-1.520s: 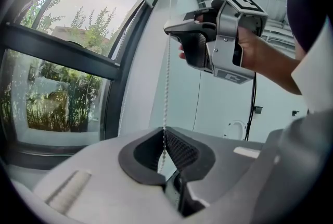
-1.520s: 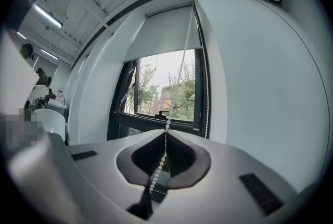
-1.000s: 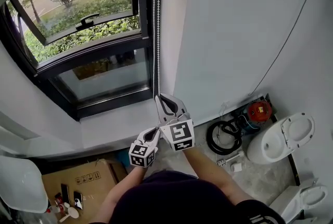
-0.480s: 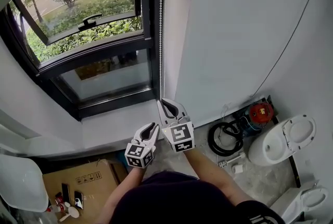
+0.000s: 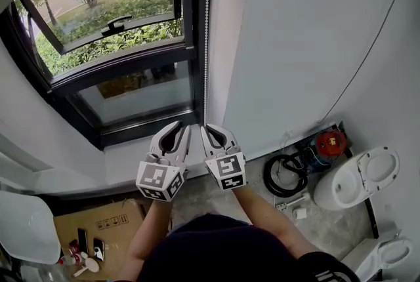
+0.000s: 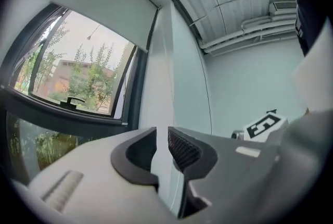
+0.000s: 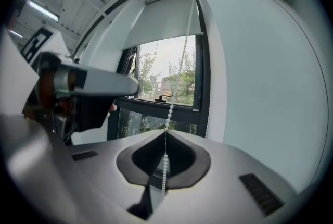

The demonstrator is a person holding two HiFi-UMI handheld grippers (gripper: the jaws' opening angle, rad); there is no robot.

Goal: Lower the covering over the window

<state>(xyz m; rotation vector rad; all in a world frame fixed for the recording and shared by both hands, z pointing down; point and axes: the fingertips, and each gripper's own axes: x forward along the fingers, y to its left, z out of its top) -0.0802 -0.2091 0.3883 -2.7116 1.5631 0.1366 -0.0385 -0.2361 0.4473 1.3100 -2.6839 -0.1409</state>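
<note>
— Where did we have the two tongs at that moment?

— We held both in front of the window point(image 5: 125, 67), side by side near its lower right corner, above the sill point(image 5: 141, 156). Our right gripper point(image 5: 205, 126) was clamped on the bead chain point(image 5: 207, 44). In the right gripper view its jaws met at the tips with the beads pinched there, and a strand ran on down between the pads.

— And the left one?

— Our left gripper point(image 5: 181, 124) sat just beside the right one, on its left, and did not touch the chain. Its jaws had just been opening. They stood a little apart with nothing between them, and through the gap we saw only the pale wall point(image 6: 156, 113).

— Where was the covering?

— The roller blind point(image 7: 161, 22) sat at the top edge of the window, mostly rolled up. It covered only the upper part. The glass below it was bare, with trees showing outside. The chain hung straight down the window's right edge, against the dark frame, and ended at our right jaws.

— Did we note anything else?

— The upper sash point(image 5: 105, 25) stood tilted outward. On the floor we saw a cardboard box point(image 5: 98, 225) at the lower left. A coil of black hose point(image 5: 282, 172) and a white toilet bowl point(image 5: 357, 176) lay along the foot of the right-hand wall.
</note>
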